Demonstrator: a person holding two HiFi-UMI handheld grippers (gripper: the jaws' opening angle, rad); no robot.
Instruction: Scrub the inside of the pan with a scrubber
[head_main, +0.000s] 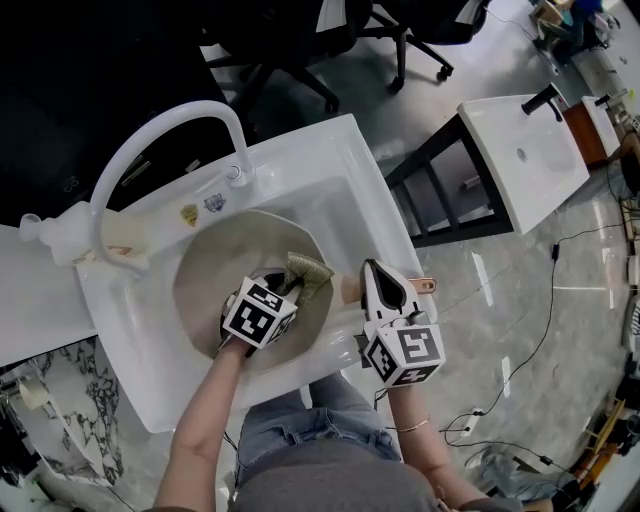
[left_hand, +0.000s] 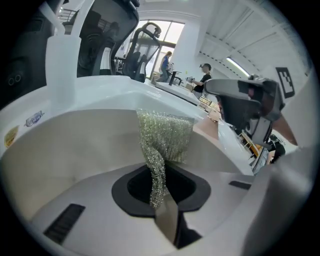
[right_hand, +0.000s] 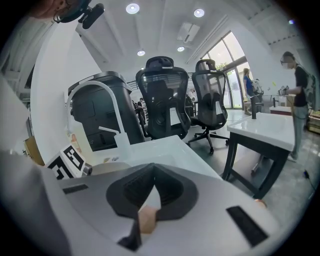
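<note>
A beige pan (head_main: 205, 270) lies in the white sink (head_main: 335, 160). Inside it, my left gripper (head_main: 284, 286) is shut on a green-silver mesh scrubber (head_main: 308, 272), which rests against the pan's right inner wall. The left gripper view shows the scrubber (left_hand: 167, 135) pinched between the jaws (left_hand: 159, 192) and fanning out above the pan's inside (left_hand: 75, 145). My right gripper (head_main: 376, 284) is at the sink's right rim, shut on the pan's tan handle (head_main: 349, 290). In the right gripper view the handle (right_hand: 146, 220) sits between the shut jaws.
A white faucet (head_main: 160, 130) arches over the sink's back left, with a soap bottle (head_main: 58, 234) beside it. A second white basin (head_main: 520, 150) on a black frame stands at the right. Office chairs (head_main: 300, 40) are behind, and cables (head_main: 540, 340) lie on the floor.
</note>
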